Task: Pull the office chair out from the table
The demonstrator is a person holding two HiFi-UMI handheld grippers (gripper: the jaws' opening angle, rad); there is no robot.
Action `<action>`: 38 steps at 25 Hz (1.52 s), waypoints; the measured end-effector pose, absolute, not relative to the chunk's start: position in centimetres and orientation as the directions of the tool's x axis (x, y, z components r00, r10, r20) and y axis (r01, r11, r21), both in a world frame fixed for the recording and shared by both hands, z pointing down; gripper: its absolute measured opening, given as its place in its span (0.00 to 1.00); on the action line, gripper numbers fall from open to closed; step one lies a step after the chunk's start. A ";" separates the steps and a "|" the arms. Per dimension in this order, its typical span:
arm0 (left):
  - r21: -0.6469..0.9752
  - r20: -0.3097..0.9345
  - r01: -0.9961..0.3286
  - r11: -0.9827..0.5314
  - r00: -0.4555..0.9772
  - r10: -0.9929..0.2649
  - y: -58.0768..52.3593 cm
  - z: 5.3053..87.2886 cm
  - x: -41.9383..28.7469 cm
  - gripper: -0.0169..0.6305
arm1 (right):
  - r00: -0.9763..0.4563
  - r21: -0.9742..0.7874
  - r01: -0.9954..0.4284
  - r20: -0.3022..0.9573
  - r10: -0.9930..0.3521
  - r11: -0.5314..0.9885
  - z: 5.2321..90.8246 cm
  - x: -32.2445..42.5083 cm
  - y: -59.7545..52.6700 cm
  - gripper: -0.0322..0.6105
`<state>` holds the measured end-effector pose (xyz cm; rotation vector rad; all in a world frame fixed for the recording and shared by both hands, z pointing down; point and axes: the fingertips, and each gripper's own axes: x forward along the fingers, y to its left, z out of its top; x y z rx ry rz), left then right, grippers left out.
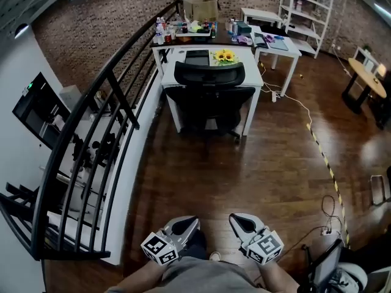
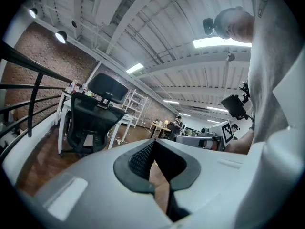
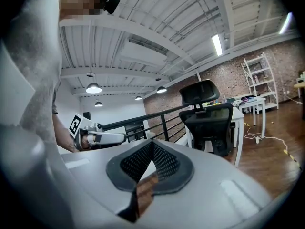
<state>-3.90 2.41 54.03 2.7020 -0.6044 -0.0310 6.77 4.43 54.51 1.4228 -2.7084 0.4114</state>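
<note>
Well short of the chair tucked under the counter, left gripper and right gripper keep fingers together, with nothing to grasp yet.

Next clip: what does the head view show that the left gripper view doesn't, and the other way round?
Head view only: the striped floor tape, the cardboard box at the back, and the sunflowers seen from above.

Left gripper view only: the ceiling strip light, the head-mounted camera, and a distant person in the background.

Both: the office chair pushed up to the white table, the black railing, and the left claw, shut with nothing in it.
</note>
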 end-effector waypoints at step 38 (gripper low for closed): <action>0.252 -0.038 -0.435 -0.865 0.888 -0.458 -40.2 47.9 5.0 0.03 | -0.518 -0.087 -0.855 0.084 -0.851 0.512 48.9 19.3 -36.6 0.06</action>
